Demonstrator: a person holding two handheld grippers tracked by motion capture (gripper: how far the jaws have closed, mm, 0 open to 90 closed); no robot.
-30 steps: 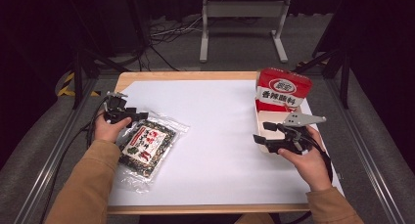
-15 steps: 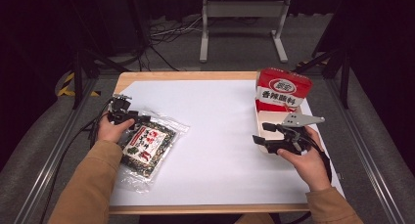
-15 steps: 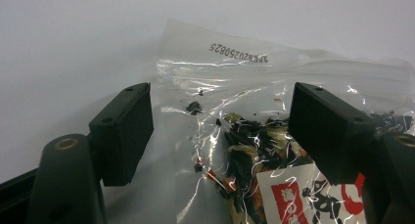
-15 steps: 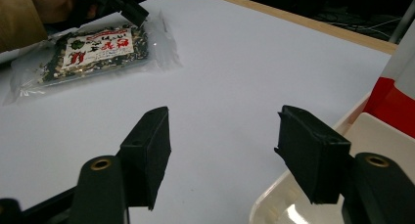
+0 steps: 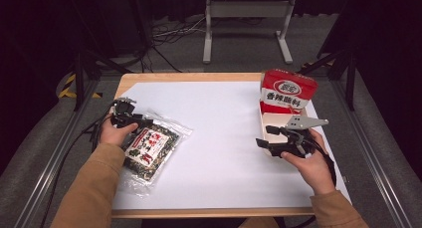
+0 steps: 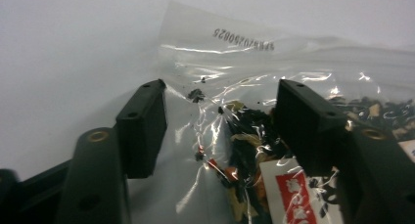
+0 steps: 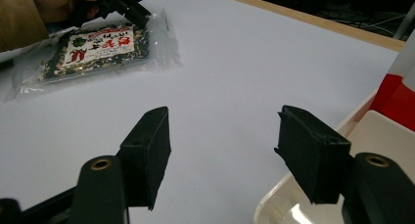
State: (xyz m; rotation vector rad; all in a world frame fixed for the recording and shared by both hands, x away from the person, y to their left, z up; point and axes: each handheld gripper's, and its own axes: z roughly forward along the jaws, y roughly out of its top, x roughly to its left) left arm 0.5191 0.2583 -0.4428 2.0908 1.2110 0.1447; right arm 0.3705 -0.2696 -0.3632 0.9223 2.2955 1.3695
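Observation:
A clear bag of dried spices [image 5: 149, 148] with a red and white label lies flat at the left of the white sheet. My left gripper [image 5: 142, 122] is at the bag's top edge. In the left gripper view the jaws straddle the crinkled plastic of the bag [image 6: 254, 136]. The left gripper [image 6: 220, 121] has just been closing, with a gap still between its pads. My right gripper [image 5: 263, 136] stands open over the sheet beside the cream tray [image 5: 268, 119], with nothing between the jaws of the right gripper [image 7: 222, 150].
A red printed box [image 5: 288, 91] stands upright at the back right, at the far end of the tray [image 7: 274, 204]. The white sheet [image 5: 224, 138] covers the wooden table [image 5: 199, 77]. Dark floor, cables and a metal stand lie beyond the table.
My left gripper has shifted slightly onto the bag's top edge and its jaws look narrower. The right hand has not moved.

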